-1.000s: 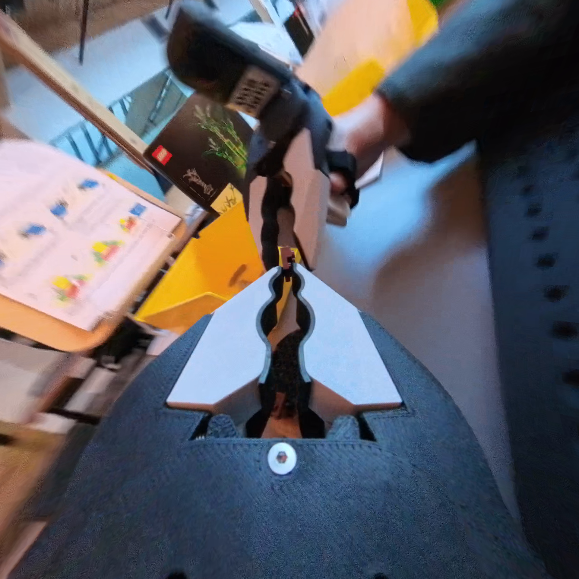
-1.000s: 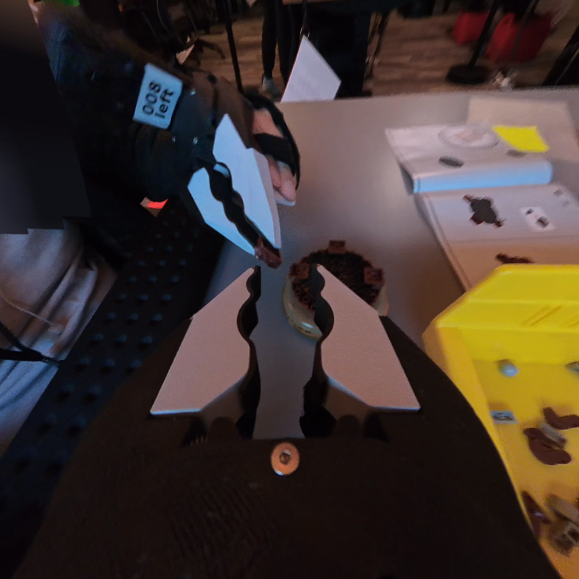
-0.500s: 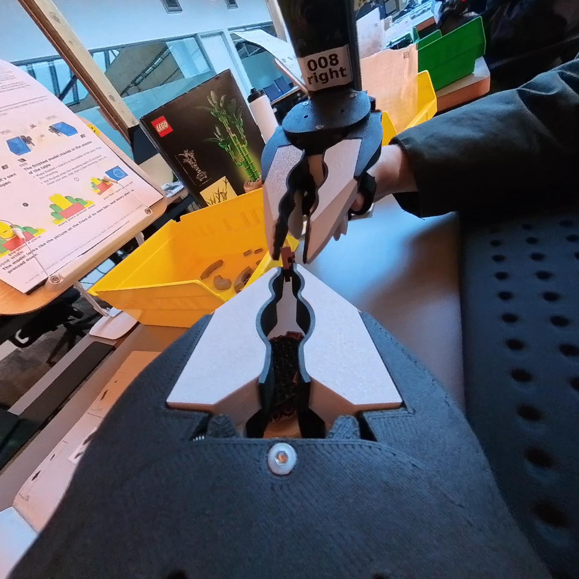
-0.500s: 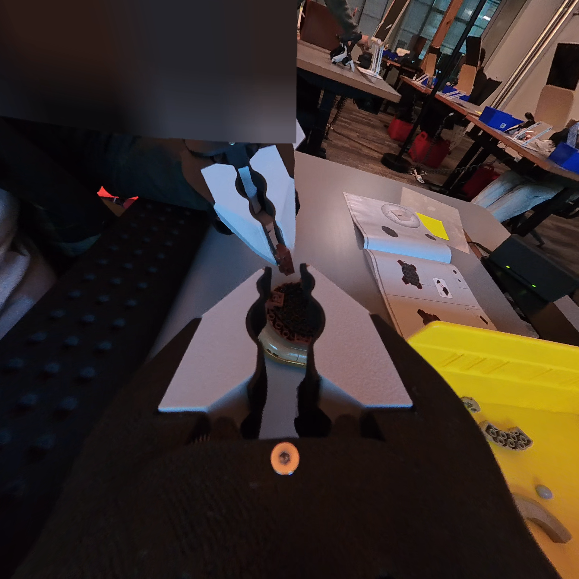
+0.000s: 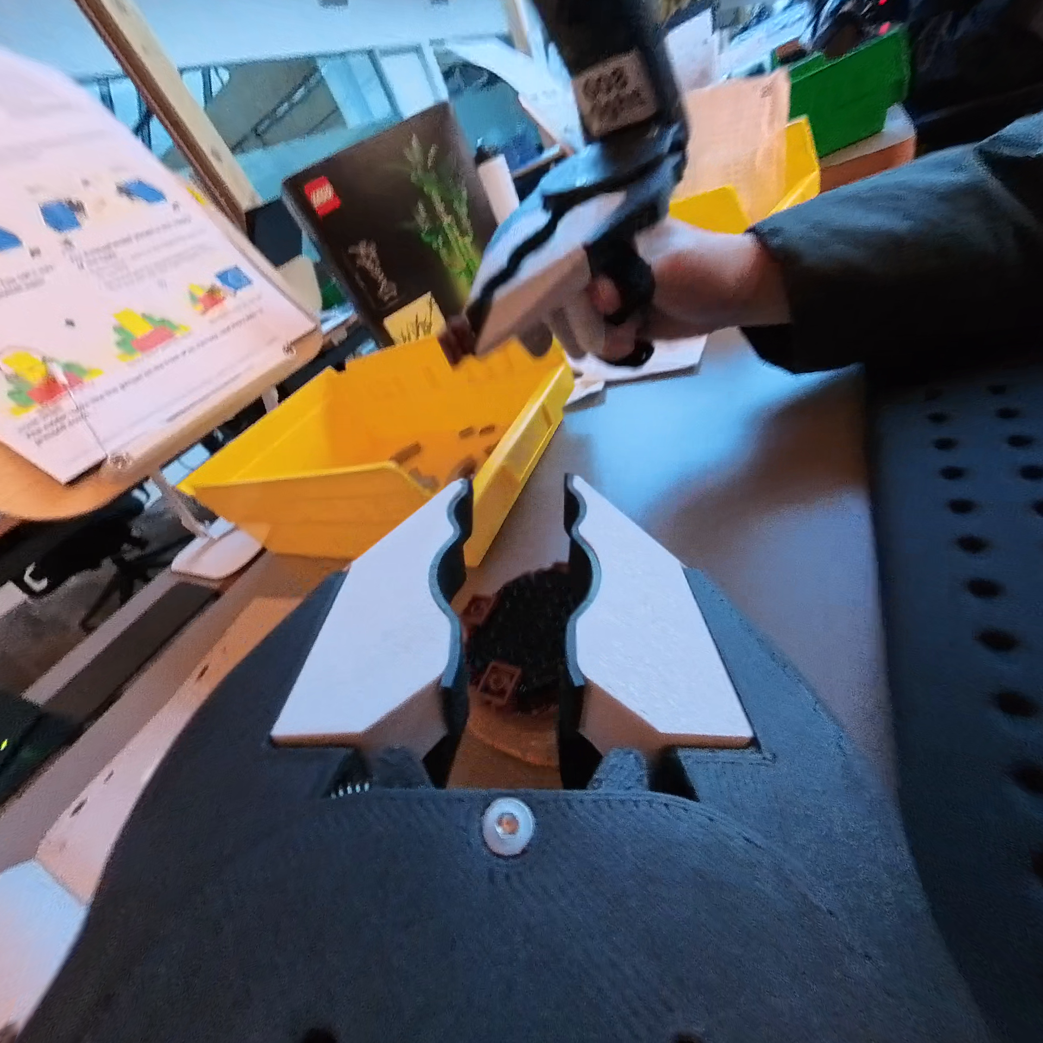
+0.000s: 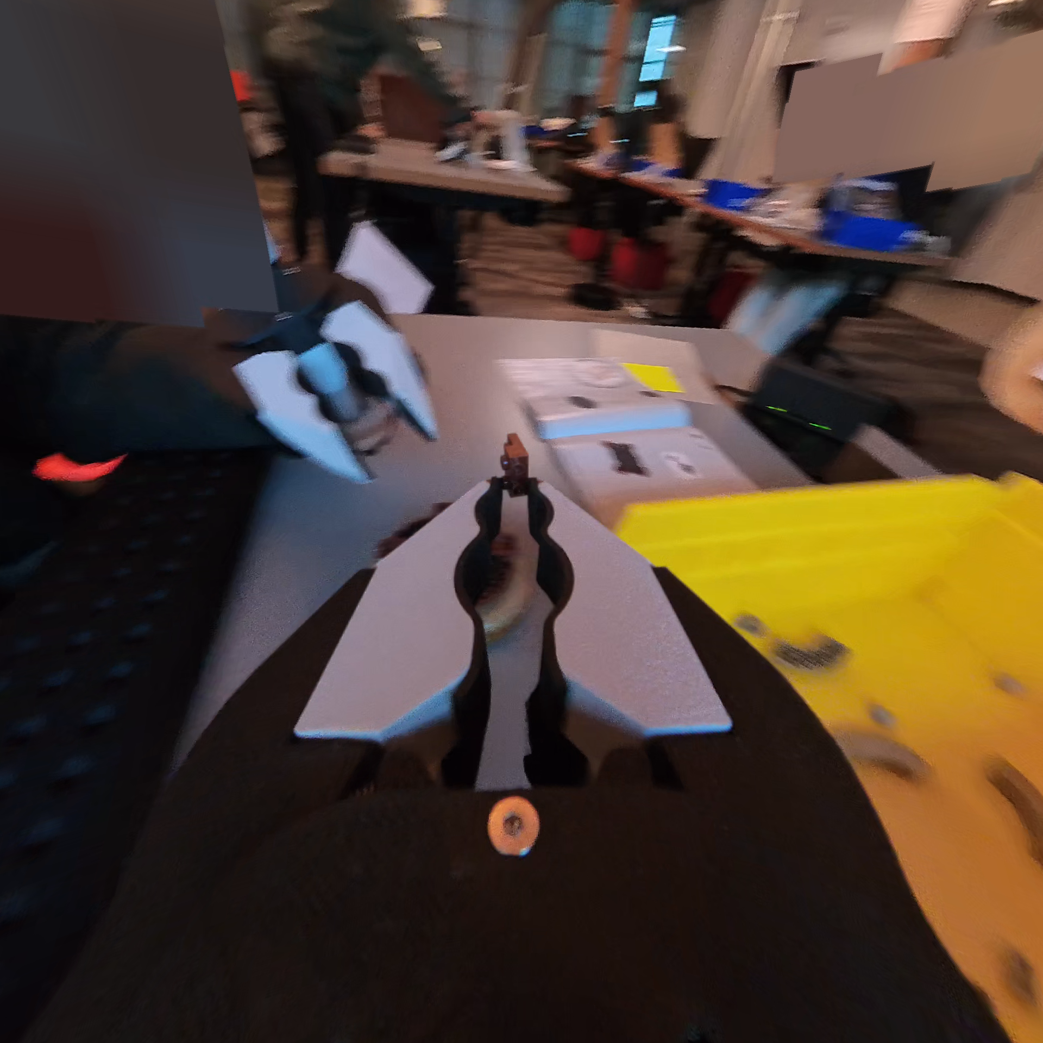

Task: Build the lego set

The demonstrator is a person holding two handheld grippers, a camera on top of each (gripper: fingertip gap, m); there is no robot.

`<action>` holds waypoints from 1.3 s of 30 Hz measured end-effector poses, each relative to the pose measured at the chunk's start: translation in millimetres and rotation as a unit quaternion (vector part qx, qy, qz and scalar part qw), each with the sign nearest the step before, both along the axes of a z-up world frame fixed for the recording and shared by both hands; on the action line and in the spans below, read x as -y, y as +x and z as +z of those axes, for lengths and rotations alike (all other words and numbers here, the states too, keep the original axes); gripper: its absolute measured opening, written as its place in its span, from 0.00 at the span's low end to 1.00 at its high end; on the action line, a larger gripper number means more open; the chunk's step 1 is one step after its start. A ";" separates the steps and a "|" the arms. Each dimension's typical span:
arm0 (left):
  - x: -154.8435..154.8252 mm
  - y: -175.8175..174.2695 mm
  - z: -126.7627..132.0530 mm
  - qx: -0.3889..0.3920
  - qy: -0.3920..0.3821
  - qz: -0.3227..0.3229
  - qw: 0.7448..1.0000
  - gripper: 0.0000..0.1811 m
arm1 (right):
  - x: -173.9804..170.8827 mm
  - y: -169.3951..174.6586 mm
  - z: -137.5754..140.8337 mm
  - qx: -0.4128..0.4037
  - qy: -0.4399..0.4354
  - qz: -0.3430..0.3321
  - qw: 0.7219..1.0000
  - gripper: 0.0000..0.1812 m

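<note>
Pinching a small brown brick piece (image 6: 515,464) at its tips, the right gripper (image 6: 512,485) hangs above the bench (image 6: 316,542); the left gripper (image 5: 516,485) is spread apart, empty. Below both sits the round dark lego base (image 5: 522,638), beside the yellow bin (image 5: 361,451).

Right claw (image 6: 515,484) pinched on a small brown brick (image 6: 516,464) at the tips. Beyond, left claw (image 6: 395,451) spread apart above the grey desk (image 6: 316,542). Below, round brown build (image 6: 499,570) partly hidden. Yellow bin (image 6: 790,564) just right; open booklet (image 6: 621,429) farther back.
</note>
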State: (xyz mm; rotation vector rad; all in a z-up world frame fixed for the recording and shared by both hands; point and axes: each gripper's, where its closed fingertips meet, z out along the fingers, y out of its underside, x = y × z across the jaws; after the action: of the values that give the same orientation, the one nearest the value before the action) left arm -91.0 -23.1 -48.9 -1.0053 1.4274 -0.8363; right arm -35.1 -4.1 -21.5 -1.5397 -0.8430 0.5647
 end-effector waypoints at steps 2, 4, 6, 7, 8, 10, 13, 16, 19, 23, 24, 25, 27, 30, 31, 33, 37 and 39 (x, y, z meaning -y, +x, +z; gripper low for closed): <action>-14.0 -2.1 -15.9 -0.034 -0.006 0.013 0.999 0.17 | -22.0 36.0 2.4 -0.013 0.002 -0.099 0.995 0.03; -26.6 -5.6 -31.0 -0.067 -0.014 0.027 0.997 0.18 | -37.2 69.4 0.3 -0.019 -0.005 -0.183 0.983 0.04; -37.9 -10.1 -35.5 -0.077 -0.024 0.041 0.996 0.19 | -46.2 93.1 -7.4 -0.024 -0.031 -0.238 0.970 0.04; -42.0 -12.6 -32.8 -0.070 -0.035 0.044 0.996 0.19 | -48.8 100.1 -11.7 -0.027 -0.043 -0.253 0.966 0.04; -44.3 -15.1 -30.0 -0.062 -0.051 0.043 0.996 0.18 | -50.9 105.4 -16.1 -0.030 -0.054 -0.264 0.963 0.04; -48.3 -20.7 -29.0 -0.059 -0.086 0.038 0.994 0.18 | -54.5 111.4 -23.6 -0.030 -0.071 -0.276 0.958 0.04; -56.2 -28.3 -32.7 -0.061 -0.110 0.041 0.991 0.17 | -59.7 115.8 -29.1 -0.030 -0.082 -0.284 0.955 0.04; -56.2 -27.1 -33.3 -0.062 -0.121 0.038 0.990 0.16 | -62.9 119.0 -37.0 -0.033 -0.107 -0.285 0.952 0.05; -51.5 -21.6 -36.6 -0.076 -0.102 0.035 0.991 0.17 | -64.8 123.3 -35.7 -0.060 -0.125 -0.286 0.948 0.14; -53.2 -24.4 -38.6 -0.084 -0.106 0.042 0.990 0.20 | -58.5 134.8 -7.4 -0.104 -0.071 -0.292 0.948 0.13; -53.6 -26.5 -38.1 -0.084 -0.111 0.043 0.989 0.22 | -55.4 130.0 -1.8 -0.114 -0.062 -0.275 0.953 0.12; -52.7 -28.2 -37.9 -0.085 -0.119 0.039 0.988 0.24 | -51.5 119.5 2.4 -0.120 -0.055 -0.246 0.960 0.12; -47.0 -28.9 -41.7 -0.096 -0.144 0.025 0.985 0.30 | -40.3 81.9 3.8 -0.110 -0.057 -0.157 0.980 0.11; -36.1 -23.6 -54.0 -0.133 -0.159 0.007 0.978 0.37 | -15.4 10.0 -17.3 -0.046 -0.091 -0.012 0.995 0.11; -32.9 -20.8 -58.9 -0.147 -0.155 0.004 0.977 0.38 | -8.8 -9.4 -30.1 -0.014 -0.106 0.019 0.994 0.11; -28.4 -15.5 -68.3 -0.172 -0.144 0.002 0.974 0.41 | -14.5 -24.0 -59.8 0.059 -0.132 0.000 0.989 0.12; -30.4 -10.6 -69.1 -0.170 -0.152 0.005 0.974 0.40 | -11.0 -49.7 -88.0 0.056 -0.201 0.048 0.977 0.18; -37.1 -13.2 -69.5 -0.167 -0.153 0.016 0.974 0.41 | -7.9 -53.1 -96.5 0.055 -0.231 0.061 0.969 0.18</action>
State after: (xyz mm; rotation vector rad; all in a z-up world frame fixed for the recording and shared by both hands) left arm -104.2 14.1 -118.3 -1.4549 1.5866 -0.9114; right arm -88.2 3.8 -117.9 -1.9660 -0.9393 0.8128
